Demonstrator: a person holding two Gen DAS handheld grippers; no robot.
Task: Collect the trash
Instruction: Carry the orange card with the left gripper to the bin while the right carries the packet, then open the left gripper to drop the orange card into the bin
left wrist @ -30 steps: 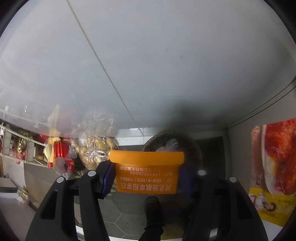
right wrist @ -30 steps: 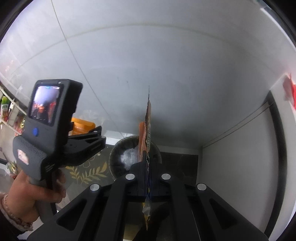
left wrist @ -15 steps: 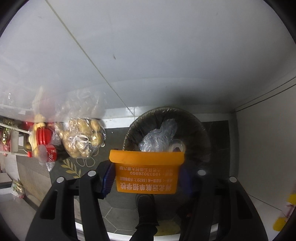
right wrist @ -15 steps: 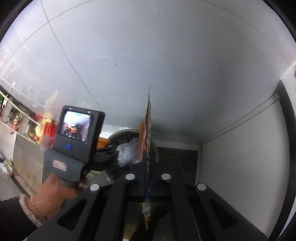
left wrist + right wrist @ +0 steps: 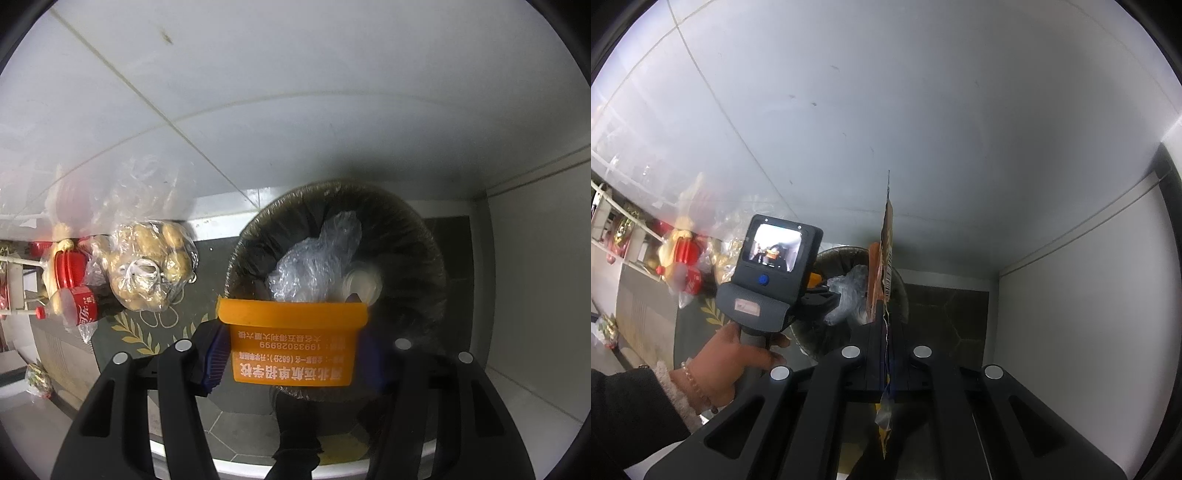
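1. Lower now, the left gripper (image 5: 293, 354) has come down over the bin (image 5: 424, 236), which looks bigger.
2. Its fingers squeeze an orange cup (image 5: 291, 343) above the bin's near rim.
3. Pressed tight together, the right gripper (image 5: 886, 354) pinches a flat wrapper (image 5: 888, 236).

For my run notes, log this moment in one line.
left hand-held gripper: holds orange cup over bin | right hand-held gripper: shut on wrapper

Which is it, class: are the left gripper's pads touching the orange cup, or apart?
Touching. The left wrist view shows the left gripper with its blue pads pressed against both sides of the orange cup, held above the bin.
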